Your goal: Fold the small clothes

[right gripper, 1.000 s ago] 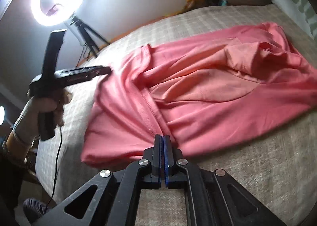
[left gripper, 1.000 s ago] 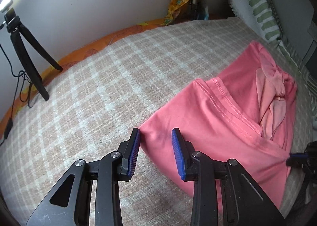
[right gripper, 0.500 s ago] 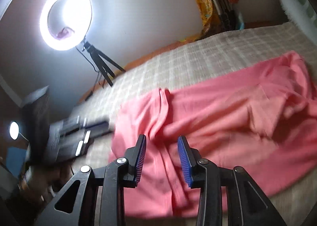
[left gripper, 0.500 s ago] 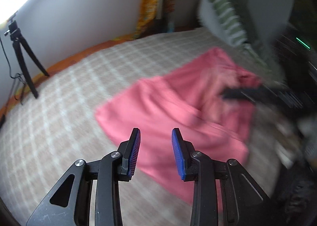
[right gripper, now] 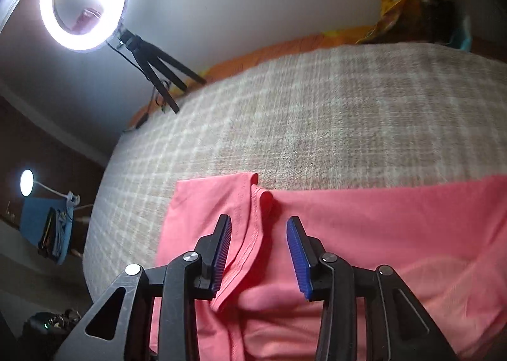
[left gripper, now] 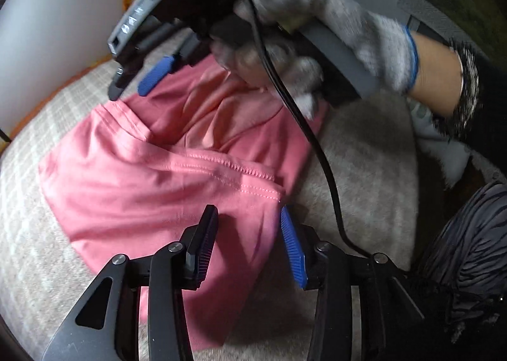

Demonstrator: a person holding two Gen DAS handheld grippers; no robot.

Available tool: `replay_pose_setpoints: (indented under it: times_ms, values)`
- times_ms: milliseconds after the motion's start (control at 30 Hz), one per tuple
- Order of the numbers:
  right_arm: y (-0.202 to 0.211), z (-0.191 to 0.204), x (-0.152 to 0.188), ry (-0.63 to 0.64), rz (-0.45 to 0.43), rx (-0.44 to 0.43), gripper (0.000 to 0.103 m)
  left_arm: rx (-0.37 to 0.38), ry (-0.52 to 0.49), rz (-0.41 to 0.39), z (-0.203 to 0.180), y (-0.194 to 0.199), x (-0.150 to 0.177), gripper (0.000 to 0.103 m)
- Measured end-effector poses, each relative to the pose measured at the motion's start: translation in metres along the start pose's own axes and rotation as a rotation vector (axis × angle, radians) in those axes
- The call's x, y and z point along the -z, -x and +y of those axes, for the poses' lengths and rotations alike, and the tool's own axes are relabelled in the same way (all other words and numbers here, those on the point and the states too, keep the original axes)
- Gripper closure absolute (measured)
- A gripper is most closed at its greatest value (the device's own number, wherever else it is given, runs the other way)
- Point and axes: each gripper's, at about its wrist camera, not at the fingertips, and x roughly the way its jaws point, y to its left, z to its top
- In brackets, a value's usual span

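Left claw (left gripper: pixel 250 243) hangs over the bed with its pads parted, nothing pinched; the jaws have just been widening. Under it, the pink garment (left gripper: pixel 152 190) lies rumpled on the checked blanket (left gripper: pixel 22 177), a stitched hem running across toward the blue pad at about 3 o'clock of the claw. The cloth shows between the pads but neither one presses on it.

Up at 12 o'clock in the left wrist view, a gloved hand (left gripper: pixel 320 38) grips the right claw (left gripper: pixel 139 79), which reaches over the far side of the garment, a black cable (left gripper: pixel 320 158) trailing down from it.

In the right wrist view, the right claw (right gripper: pixel 258 250) stands parted too, its jaws just spread, nothing pinched. A stitched fold of the pink garment (right gripper: pixel 380 234) sits between the pads, just beside the left one. The garment's far edge lies across the blanket (right gripper: pixel 317 114) at 12 o'clock. A ring light (right gripper: pixel 84 0) on a tripod (right gripper: pixel 158 76) glows at 10 o'clock.
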Motion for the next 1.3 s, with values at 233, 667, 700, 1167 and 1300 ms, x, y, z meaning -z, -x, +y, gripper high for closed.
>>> replay_pose_setpoints:
  times_ms: [233,667,700,1167,1300]
  values:
    - [-0.022,-0.006,-0.012,0.019,0.035,-0.009,0.064,-0.037,-0.015,-0.009,-0.002,-0.012,-0.003,0.064]
    - [-0.021,0.005,-0.018,0.079,-0.001,0.038,0.103,0.097,0.036,-0.117,0.008,0.014,-0.003,0.100]
    - [-0.020,0.008,-0.019,0.093,-0.008,0.050,0.103,0.121,0.056,-0.132,0.011,0.019,-0.004,0.100]
    - [-0.027,0.013,-0.022,0.182,0.003,0.300,0.101,0.167,0.022,-0.067,-0.004,0.018,0.001,0.096]
    - [0.000,0.005,-0.018,0.142,-0.065,0.320,0.077,0.127,-0.003,-0.062,-0.010,0.041,0.005,0.076]
